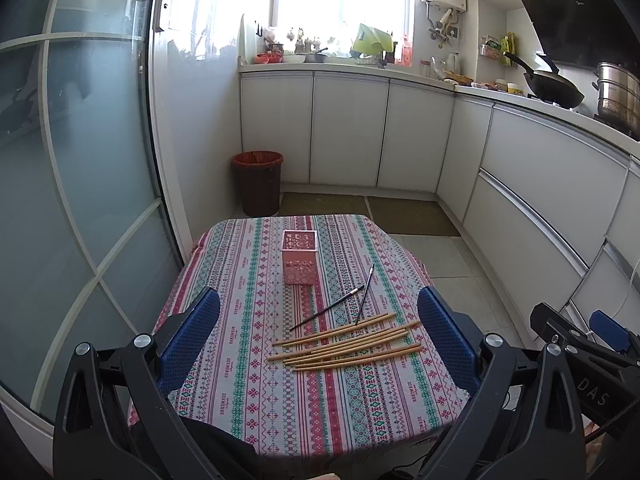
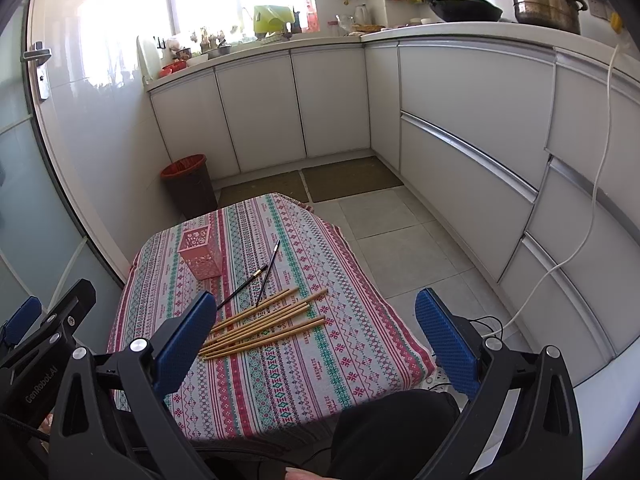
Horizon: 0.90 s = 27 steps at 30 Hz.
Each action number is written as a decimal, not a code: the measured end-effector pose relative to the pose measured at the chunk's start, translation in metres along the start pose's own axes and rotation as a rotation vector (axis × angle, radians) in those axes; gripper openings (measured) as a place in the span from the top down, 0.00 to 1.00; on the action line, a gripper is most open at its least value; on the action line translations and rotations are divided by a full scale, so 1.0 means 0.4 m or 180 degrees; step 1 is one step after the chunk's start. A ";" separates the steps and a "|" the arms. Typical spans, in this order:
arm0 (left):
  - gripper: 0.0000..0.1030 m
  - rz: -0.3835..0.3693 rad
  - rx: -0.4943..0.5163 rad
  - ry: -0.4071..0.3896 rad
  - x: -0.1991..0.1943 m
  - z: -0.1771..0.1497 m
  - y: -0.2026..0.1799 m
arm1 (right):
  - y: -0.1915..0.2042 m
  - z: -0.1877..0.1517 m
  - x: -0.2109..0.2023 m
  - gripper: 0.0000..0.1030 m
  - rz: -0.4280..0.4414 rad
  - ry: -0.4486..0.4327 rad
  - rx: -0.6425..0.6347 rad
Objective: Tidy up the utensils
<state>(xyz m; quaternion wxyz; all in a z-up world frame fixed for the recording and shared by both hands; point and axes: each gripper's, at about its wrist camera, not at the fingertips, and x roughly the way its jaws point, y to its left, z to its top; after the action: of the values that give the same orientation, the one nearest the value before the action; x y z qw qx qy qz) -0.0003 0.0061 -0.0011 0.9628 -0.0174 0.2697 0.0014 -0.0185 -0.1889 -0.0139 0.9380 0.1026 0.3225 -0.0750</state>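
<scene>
I hold my left hand-held gripper [image 1: 318,334] above the near end of the counter [image 1: 240,380], its blue pads spread wide apart with nothing between them. Looking along it, the bundle of wooden chopsticks [image 1: 346,342] lies on the patterned cloth right between the two fingers, a loose fan running left to right. Just beyond the chopsticks, two thin dark brushes [image 1: 352,300] lie crossed, touching at their far ends. Farther back, near the middle of the cloth, the pink perforated holder [image 1: 300,258] stands upright, apart from the utensils.

My right hand-held gripper [image 2: 316,336] is also spread wide and holds nothing. It sits toward the right edge of the counter [image 2: 360,340]; in its view the chopsticks [image 2: 266,322] lie just ahead of its left finger [image 2: 184,340], while its right finger hangs out past the cloth's edge over the tiled floor. The brushes [image 2: 256,278] lie beyond them, and the holder [image 2: 200,254] stands at the far left of the cloth. A brown bin [image 2: 188,184] stands on the floor behind the counter.
</scene>
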 end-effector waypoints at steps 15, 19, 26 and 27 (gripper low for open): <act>0.08 0.0005 0.0003 0.0015 0.006 -0.006 -0.002 | -0.002 0.001 -0.001 0.06 0.0006 0.0010 0.0005; 0.08 0.0006 0.0005 0.0014 0.005 -0.008 -0.003 | -0.003 0.001 -0.001 0.06 0.0007 0.0006 0.0009; 0.08 0.0001 0.0014 0.0033 0.008 -0.013 -0.005 | -0.004 -0.001 0.002 0.06 0.0003 0.0020 0.0010; 0.08 0.0001 0.0013 0.0037 0.008 -0.015 -0.007 | -0.004 -0.002 0.002 0.06 0.0000 0.0019 0.0011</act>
<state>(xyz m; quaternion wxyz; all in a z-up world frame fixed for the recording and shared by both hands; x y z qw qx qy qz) -0.0006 0.0031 -0.0079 0.9612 -0.0154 0.2753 0.0008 -0.0186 -0.1905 -0.0152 0.9369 0.1045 0.3251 -0.0752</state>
